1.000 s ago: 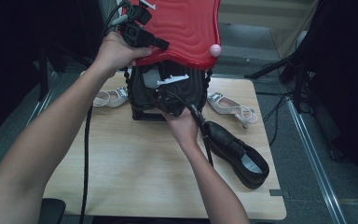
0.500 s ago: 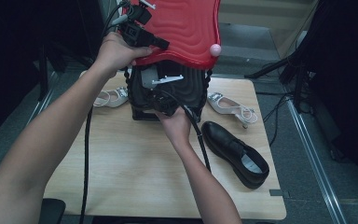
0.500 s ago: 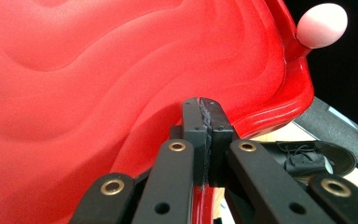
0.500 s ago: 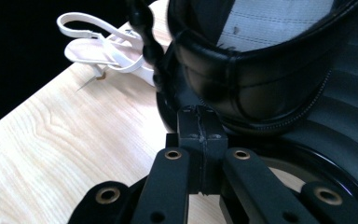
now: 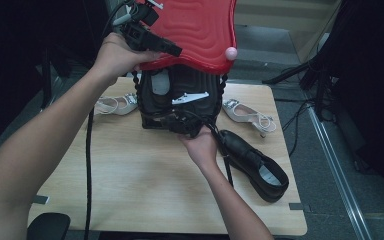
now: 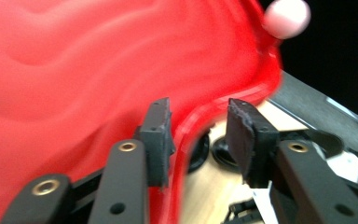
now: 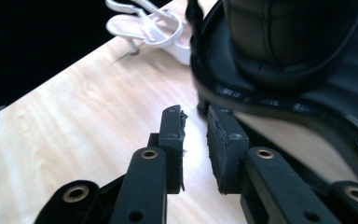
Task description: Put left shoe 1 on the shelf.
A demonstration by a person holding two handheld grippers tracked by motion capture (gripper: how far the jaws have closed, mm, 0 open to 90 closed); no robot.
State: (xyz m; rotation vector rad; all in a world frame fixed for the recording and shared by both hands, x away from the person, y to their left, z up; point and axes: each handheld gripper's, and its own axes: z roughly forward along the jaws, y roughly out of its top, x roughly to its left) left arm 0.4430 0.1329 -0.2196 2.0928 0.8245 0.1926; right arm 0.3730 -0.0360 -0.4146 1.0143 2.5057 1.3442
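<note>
In the high view the person's left forearm comes in from about 7 o'clock and rises steeply toward 12 o'clock. The left hand (image 5: 117, 55) is lifted well above the table and holds the left gripper (image 5: 172, 50), which points toward 3 o'clock against the red lid (image 5: 200, 30). This lid is the wavy hard shell of a suitcase; it stands raised and has a pink ball (image 5: 230, 53) at its lower corner. In the left gripper view the jaws have just been opening: the edge of the red lid (image 6: 74, 70) runs between the two pads, the left pad looks to lie against it, the right pad stands apart from it, so the grip is released. The pink ball (image 6: 286, 17) is at 1 o'clock there.

The right forearm enters from 6 o'clock and goes up to the centre of the table. The right hand (image 5: 200, 147) is low, near the wooden table (image 5: 130, 185), and carries the right gripper (image 5: 180, 122) at the front rim of the black open case (image 5: 180, 90) under the lid. In the right gripper view its jaws have also just been parting; the gap between them is narrow and holds nothing, only table shows through it. The dark edge of the case (image 7: 279, 70) lies just at 1 o'clock of the pads.

A black leather shoe (image 5: 255, 165) lies at 4 o'clock from the right hand. One white sandal (image 5: 115, 104) lies at 9 o'clock of the case, another white sandal (image 5: 245, 114) at 3 o'clock. I can read no brand or writing anywhere.
</note>
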